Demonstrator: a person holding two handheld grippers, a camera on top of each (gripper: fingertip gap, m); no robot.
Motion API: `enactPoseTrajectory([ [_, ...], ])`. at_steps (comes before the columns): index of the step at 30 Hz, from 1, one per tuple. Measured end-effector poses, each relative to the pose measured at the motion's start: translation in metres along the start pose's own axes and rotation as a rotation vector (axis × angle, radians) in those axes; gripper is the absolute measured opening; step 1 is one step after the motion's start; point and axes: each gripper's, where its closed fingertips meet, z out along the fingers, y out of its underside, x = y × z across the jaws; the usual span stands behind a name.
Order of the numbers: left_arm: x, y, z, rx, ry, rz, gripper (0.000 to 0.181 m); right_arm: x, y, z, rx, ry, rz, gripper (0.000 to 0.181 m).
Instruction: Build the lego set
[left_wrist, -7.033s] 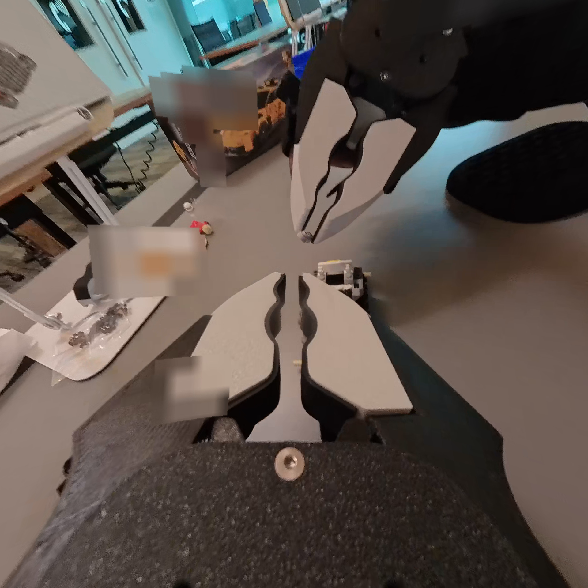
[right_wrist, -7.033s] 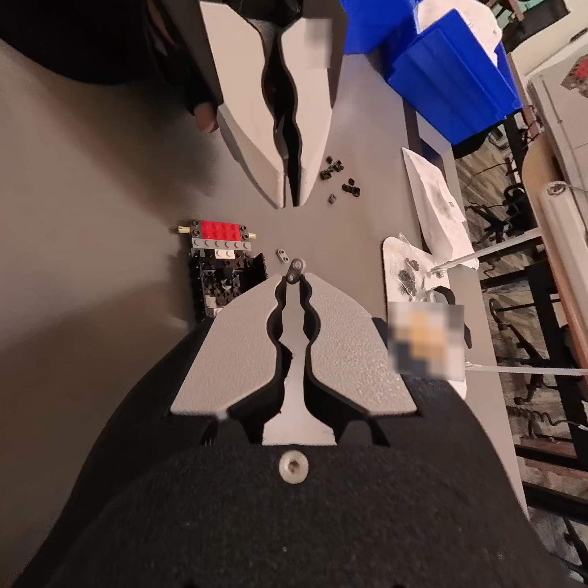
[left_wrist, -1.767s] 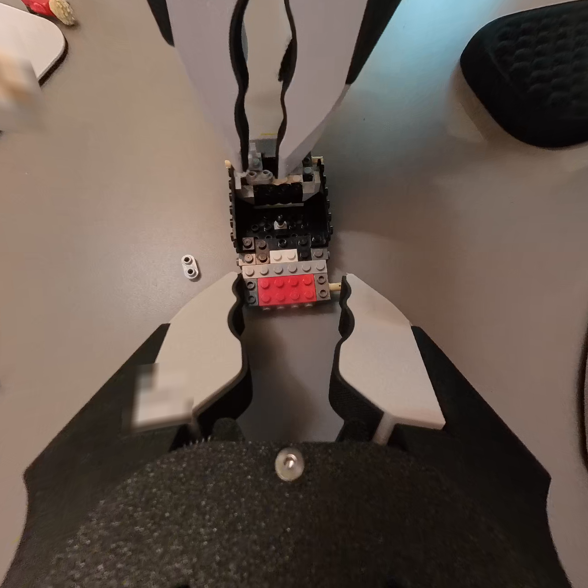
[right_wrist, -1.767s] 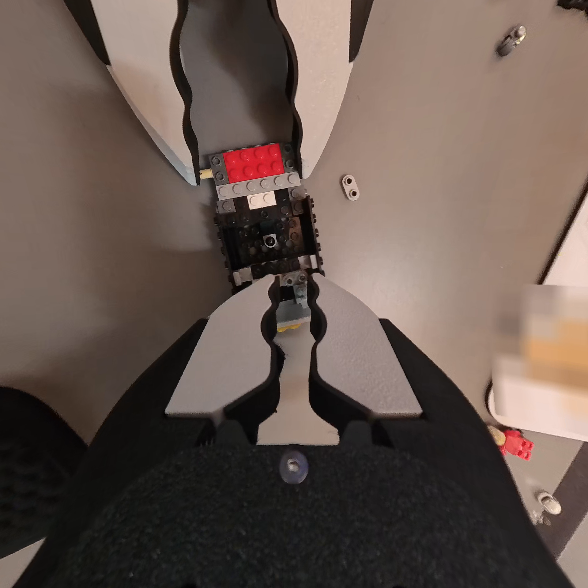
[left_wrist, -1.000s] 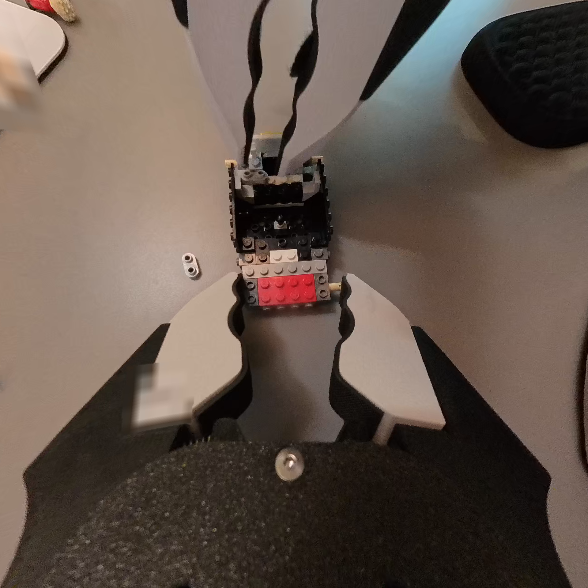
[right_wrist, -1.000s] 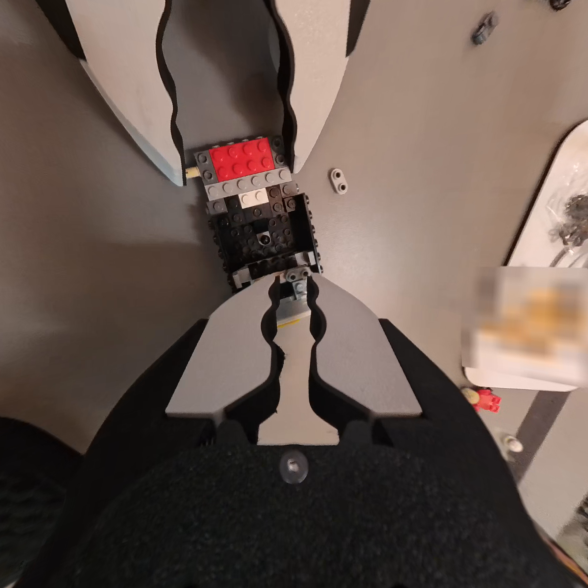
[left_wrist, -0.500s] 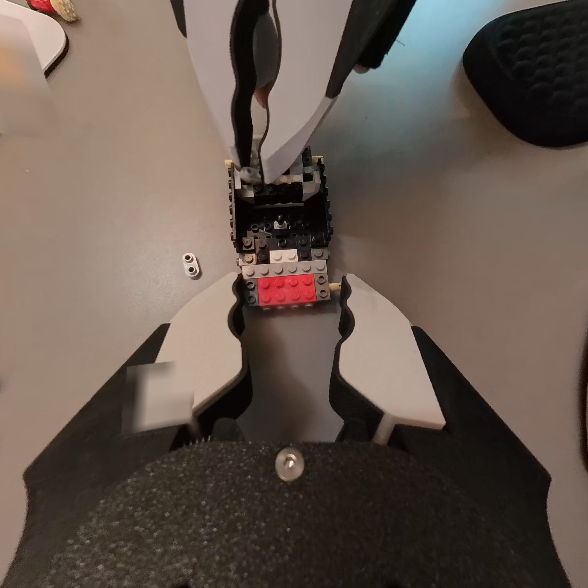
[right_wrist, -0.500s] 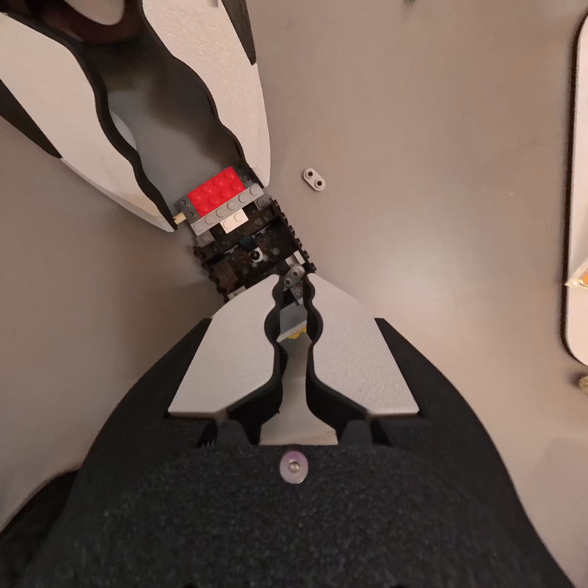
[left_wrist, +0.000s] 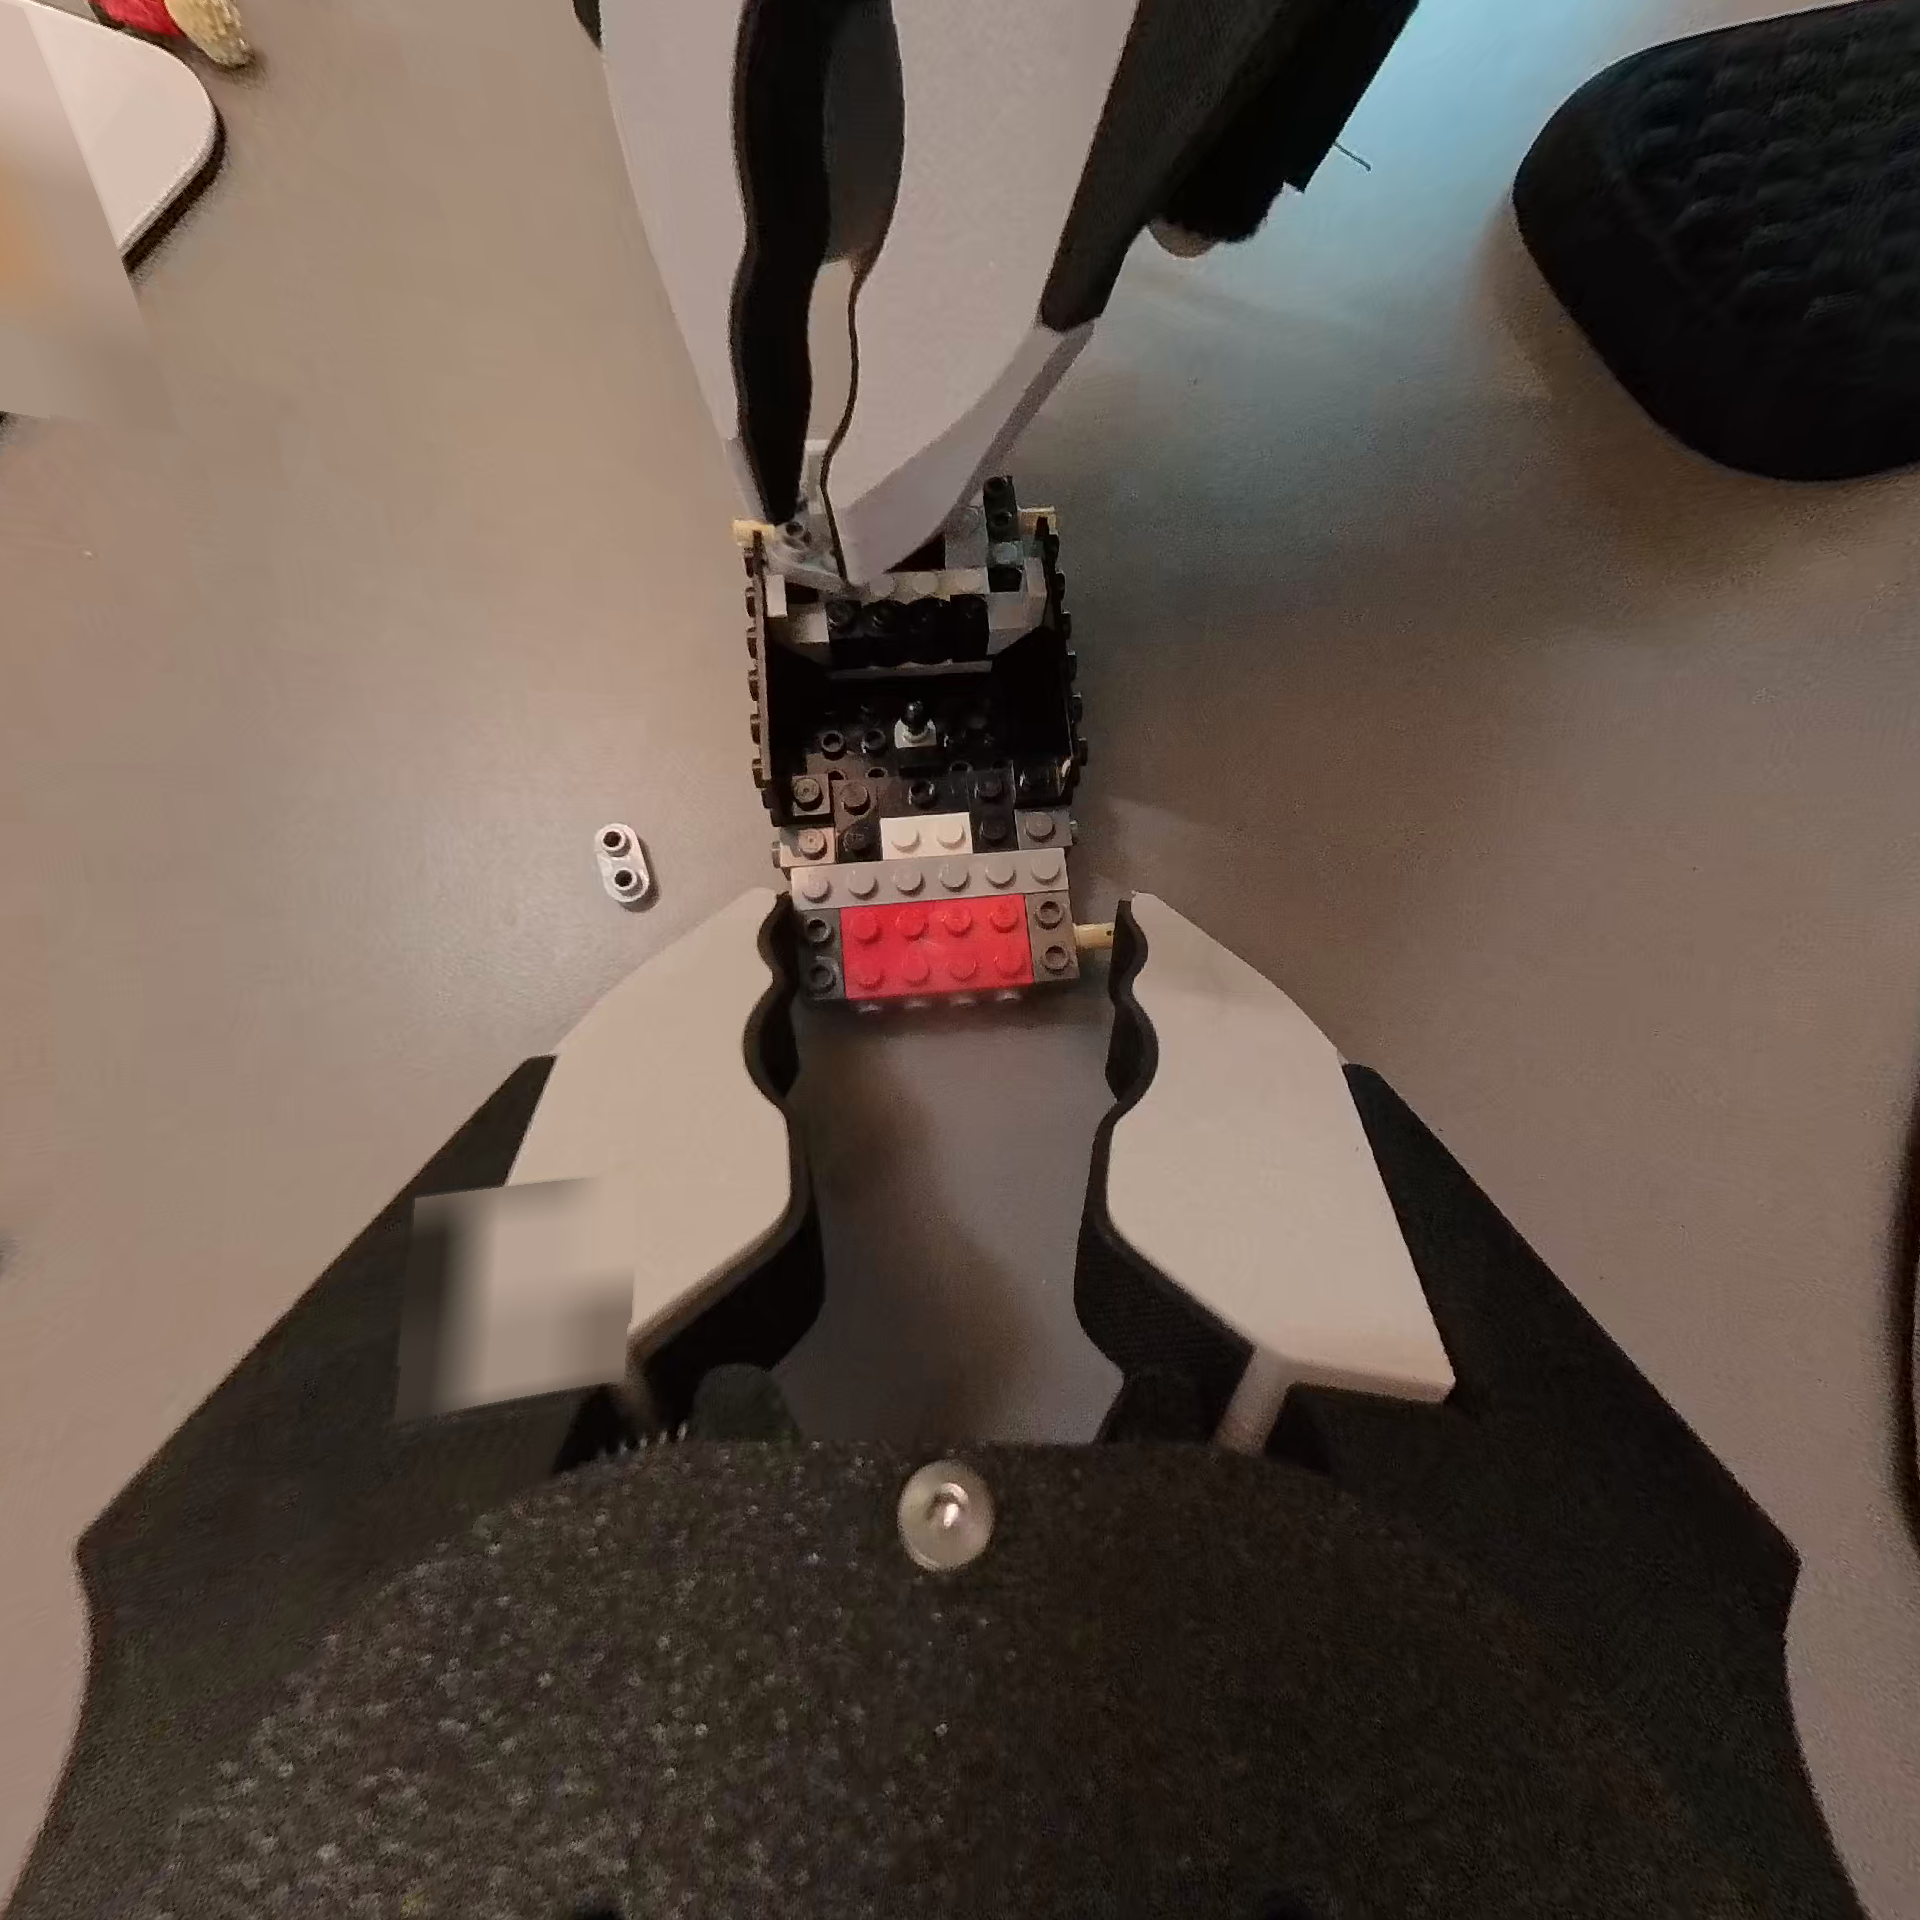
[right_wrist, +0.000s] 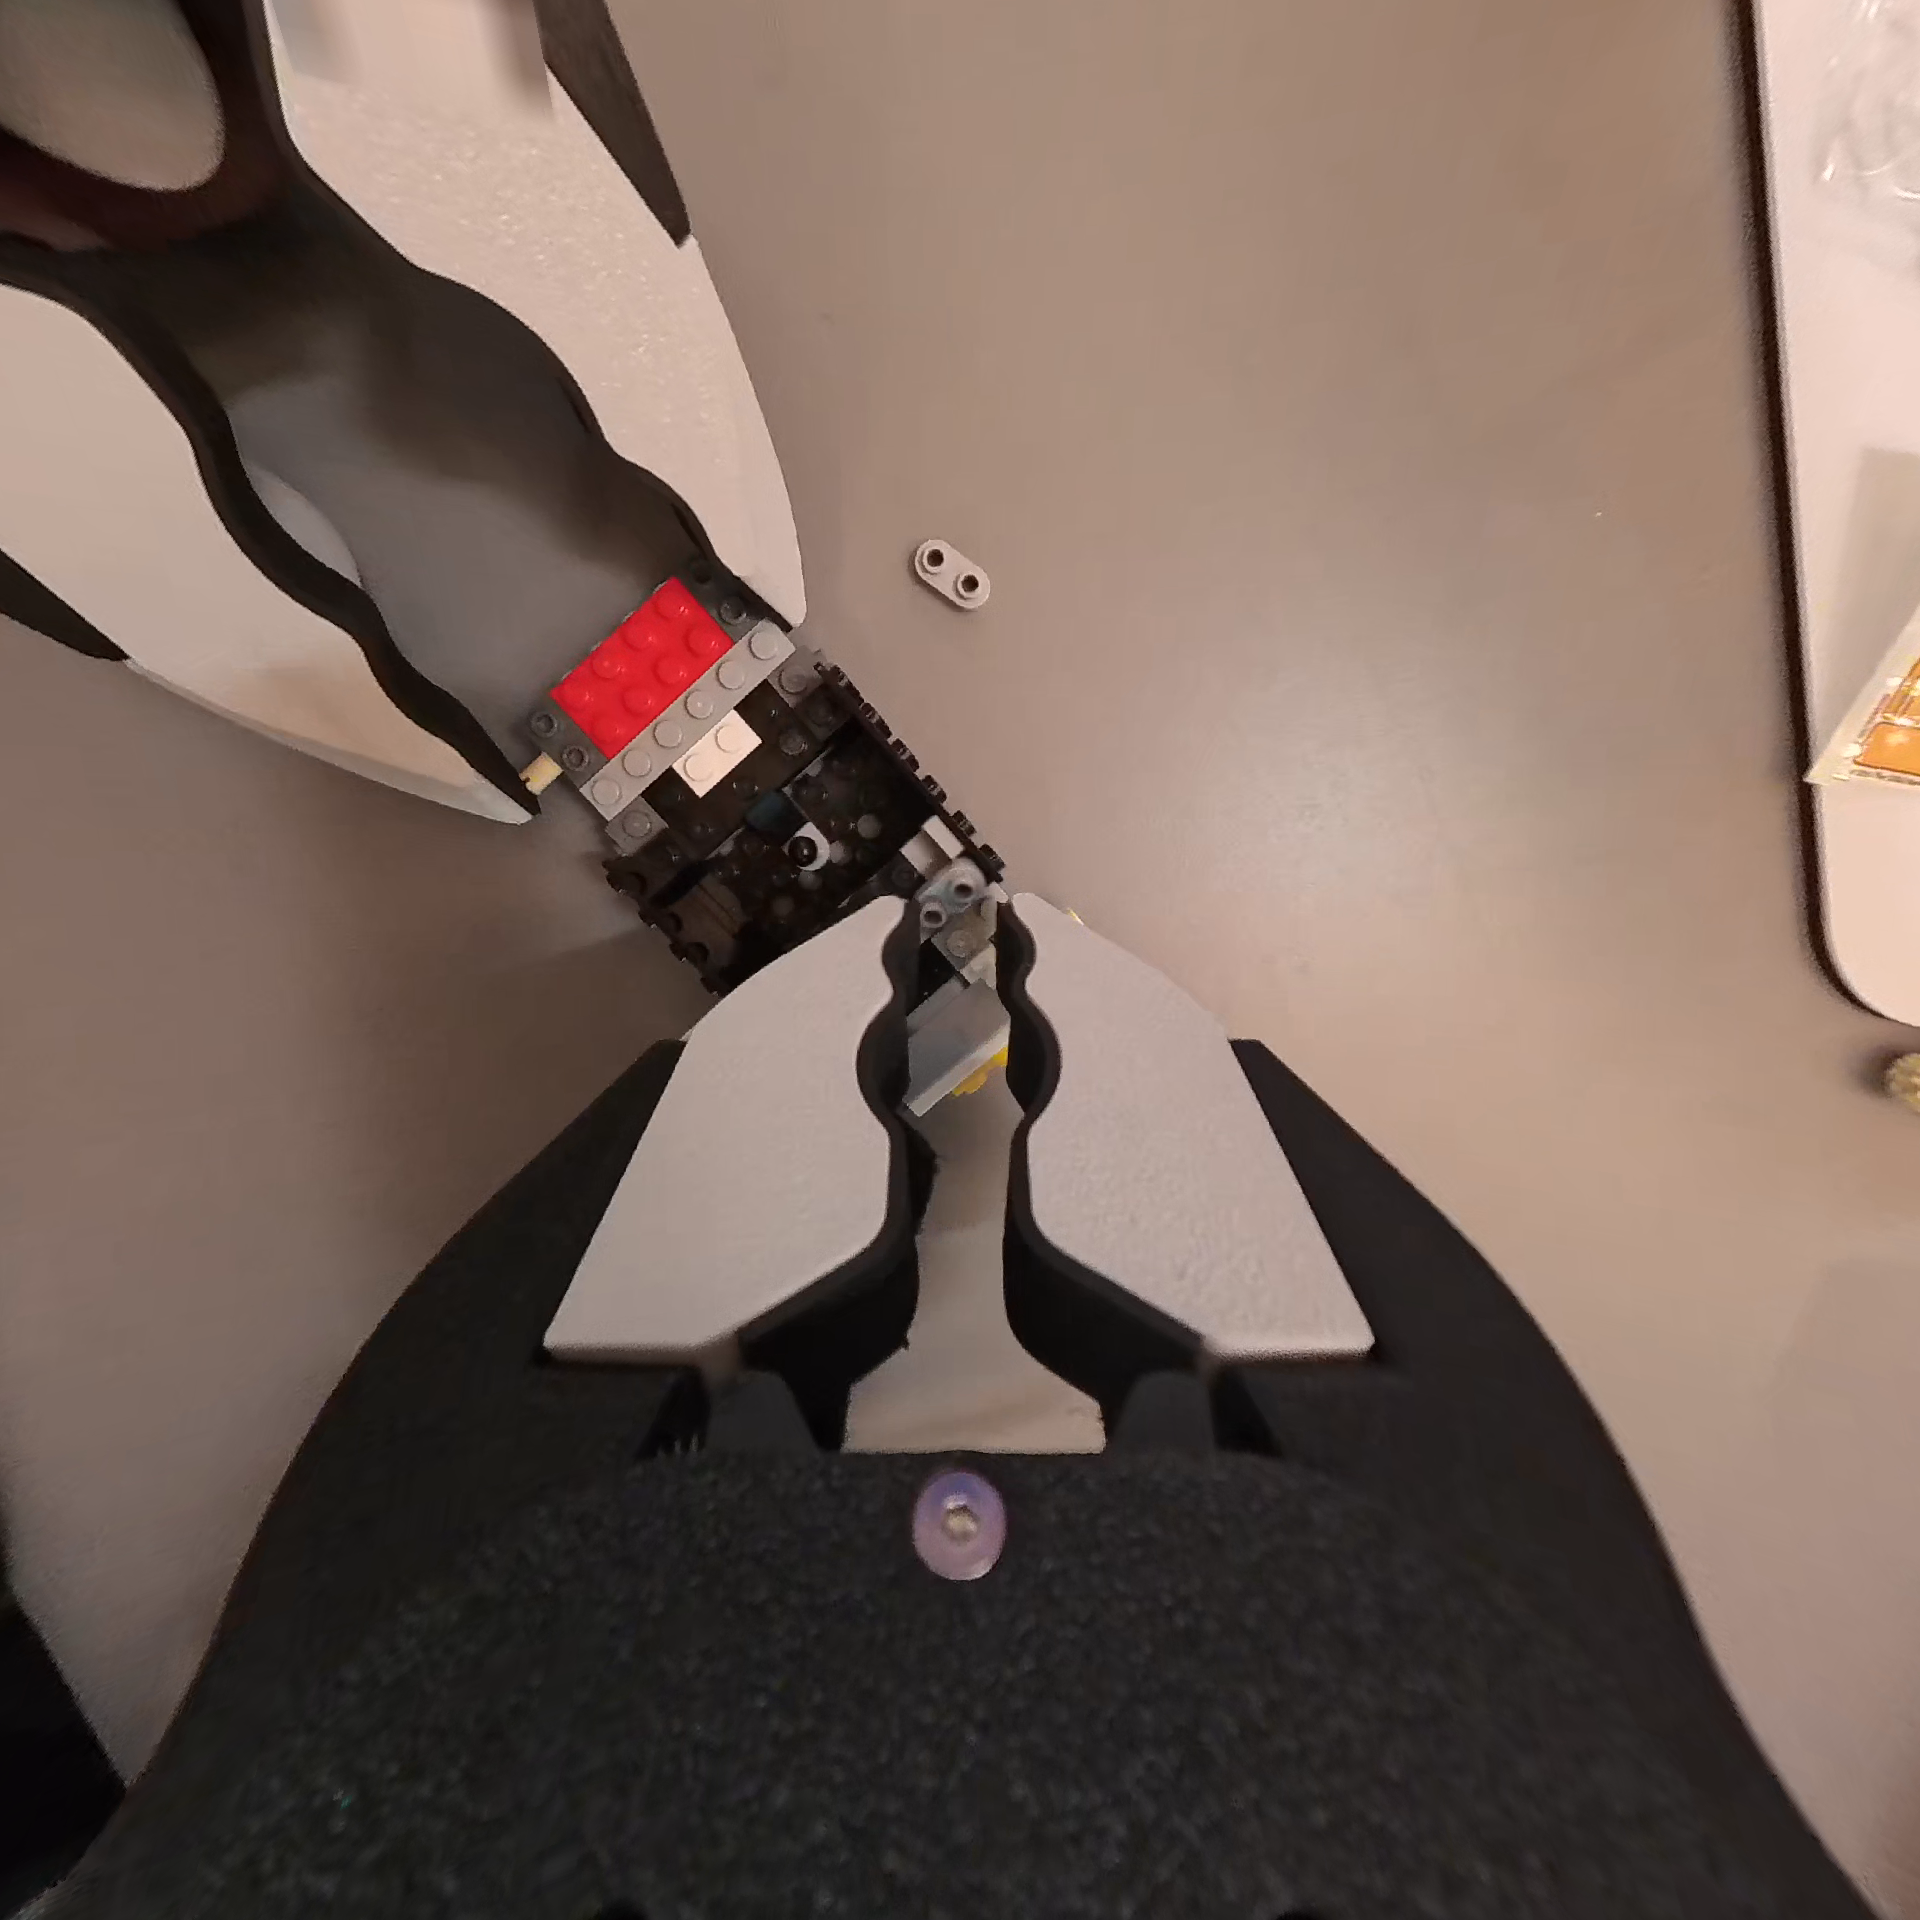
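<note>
The lego model (left_wrist: 914, 769) sits on the grey bench (left_wrist: 343, 644), a black open-topped box of bricks with a red brick (left_wrist: 935, 943) and a grey strip at one end. The left gripper (left_wrist: 940, 940) has its jaws spread to either side of the red end, clasping the model across its width; a small tan peg at that end touches one finger. At the opposite end, the right gripper (right_wrist: 961, 920) has its jaws closed down on a small grey piece (right_wrist: 951, 902) at the model's corner rim, pressed against the build. A loose small grey link (left_wrist: 624, 868) with two holes lies on the bench just beside the model. A white tray (right_wrist: 1849, 520) sits well apart near the bench edge, and a black padded object (left_wrist: 1745, 239) lies at the far side.
</note>
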Motion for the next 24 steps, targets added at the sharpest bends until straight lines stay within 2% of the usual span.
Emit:
enactPoseTrajectory([
  [5, 0.0000, 0.0000, 0.0000, 0.000, 0.001, -0.001, 0.057, -0.0013, -0.0005, -0.0044, 0.024, -0.015, 0.011, 0.013],
  [11, 0.0001, -0.0001, 0.0000, 0.000, 0.001, -0.001, 0.058, -0.0042, -0.0067, -0.0058, 0.073, 0.005, -0.033, 0.004],
  [17, 0.0001, 0.0001, 0.0001, -0.002, -0.001, 0.002, 0.057, -0.0020, -0.0028, 0.0007, 0.025, 0.025, -0.070, 0.004],
  [24, 0.0001, 0.0001, 0.0000, -0.001, -0.001, 0.002, 0.057, 0.0009, 0.0014, -0.0005, -0.086, 0.066, -0.207, 0.004],
])
